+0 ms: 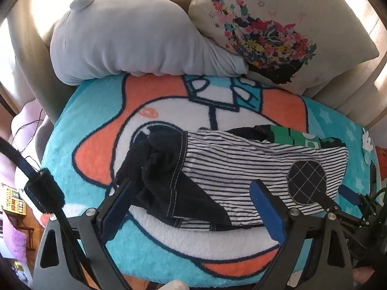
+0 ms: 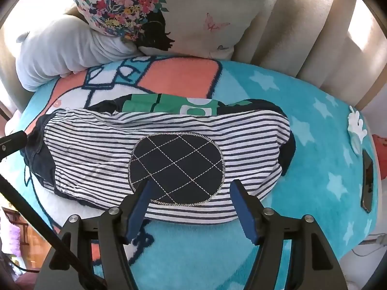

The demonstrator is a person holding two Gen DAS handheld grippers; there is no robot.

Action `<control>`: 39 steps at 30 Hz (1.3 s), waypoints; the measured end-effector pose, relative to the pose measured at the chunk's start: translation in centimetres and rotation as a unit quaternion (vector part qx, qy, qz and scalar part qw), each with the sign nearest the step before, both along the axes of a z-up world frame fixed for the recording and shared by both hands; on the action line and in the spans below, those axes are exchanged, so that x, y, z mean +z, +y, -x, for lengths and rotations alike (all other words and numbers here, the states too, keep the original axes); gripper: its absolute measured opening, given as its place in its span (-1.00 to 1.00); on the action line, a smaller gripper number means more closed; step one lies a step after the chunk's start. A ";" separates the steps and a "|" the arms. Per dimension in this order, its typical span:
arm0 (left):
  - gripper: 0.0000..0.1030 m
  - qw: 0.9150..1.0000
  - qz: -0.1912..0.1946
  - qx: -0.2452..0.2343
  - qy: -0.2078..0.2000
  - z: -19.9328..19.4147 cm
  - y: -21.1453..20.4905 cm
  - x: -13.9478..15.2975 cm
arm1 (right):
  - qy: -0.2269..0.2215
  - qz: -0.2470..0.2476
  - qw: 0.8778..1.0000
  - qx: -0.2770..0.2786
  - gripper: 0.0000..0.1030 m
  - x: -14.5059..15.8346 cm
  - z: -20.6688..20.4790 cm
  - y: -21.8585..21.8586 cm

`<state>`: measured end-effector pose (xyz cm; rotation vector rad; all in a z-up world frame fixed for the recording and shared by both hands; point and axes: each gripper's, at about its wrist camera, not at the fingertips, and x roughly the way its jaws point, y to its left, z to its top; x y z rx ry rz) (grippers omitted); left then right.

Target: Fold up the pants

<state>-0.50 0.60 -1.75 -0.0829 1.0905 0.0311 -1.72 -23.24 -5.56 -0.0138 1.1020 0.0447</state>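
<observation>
Two cushions at the far side: grey plush pillow (image 1: 125, 38) left, floral pillow (image 1: 273, 24) right. Nearer, turquoise cartoon blanket (image 2: 314, 145) under striped pants (image 2: 108, 149), spread sideways, dark round patch (image 2: 176, 169) uppermost. Left gripper (image 1: 193, 200) and right gripper (image 2: 191, 198) level at near edge, spread wide, holding nothing.

I see a beige sofa (image 2: 302, 36) in bright sunlight, covered by a turquoise cartoon blanket (image 2: 314, 145). A grey plush cushion (image 1: 125, 41) and floral pillow (image 1: 278, 24) lean against its back.
</observation>
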 end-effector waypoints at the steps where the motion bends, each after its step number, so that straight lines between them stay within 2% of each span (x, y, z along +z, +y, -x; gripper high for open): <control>1: 0.84 1.000 -0.002 0.001 0.002 0.1 0.0 -0.2 | 0.003 0.001 1.000 -0.001 0.37 0.1 0.0 0.1; 9: 0.84 0.999 0.022 0.010 0.031 0.1 0.4 -1.2 | 0.002 0.021 1.000 0.002 0.37 0.1 0.7 0.4; 15: 0.79 0.999 0.017 0.005 0.034 0.5 -0.5 -1.1 | -0.005 0.025 1.000 0.006 0.37 0.3 1.0 0.3; 18: 0.53 0.998 0.035 0.004 0.044 0.8 -0.8 -1.2 | -0.005 0.019 1.000 0.005 0.37 0.4 1.1 -0.2; 20: 0.14 0.998 0.048 0.004 0.048 1.1 -1.0 -1.3 | -0.004 0.011 1.000 0.004 0.37 0.3 1.2 -0.9; 22: -0.05 0.997 0.063 0.009 0.046 1.5 -1.1 -1.3 | -0.004 0.004 1.000 0.002 0.37 0.3 1.2 -1.5; 24: -0.05 0.997 0.068 0.021 0.038 1.8 -1.1 -1.1 | -0.006 -0.003 1.000 -0.001 0.37 0.3 1.3 -2.3; 27: -0.05 0.997 0.052 0.050 0.024 2.3 -1.4 -0.4 | -0.012 -0.013 1.000 -0.008 0.37 0.5 1.5 -3.8; 33: -0.05 0.995 0.040 0.089 0.021 3.5 -1.6 0.2 | -0.011 -0.031 0.999 -0.017 0.37 0.3 1.8 -7.3; 39: -0.07 0.990 0.009 0.137 -0.043 5.4 -1.9 3.3 | -0.011 -0.037 0.999 -0.009 0.37 0.0 2.3 -10.0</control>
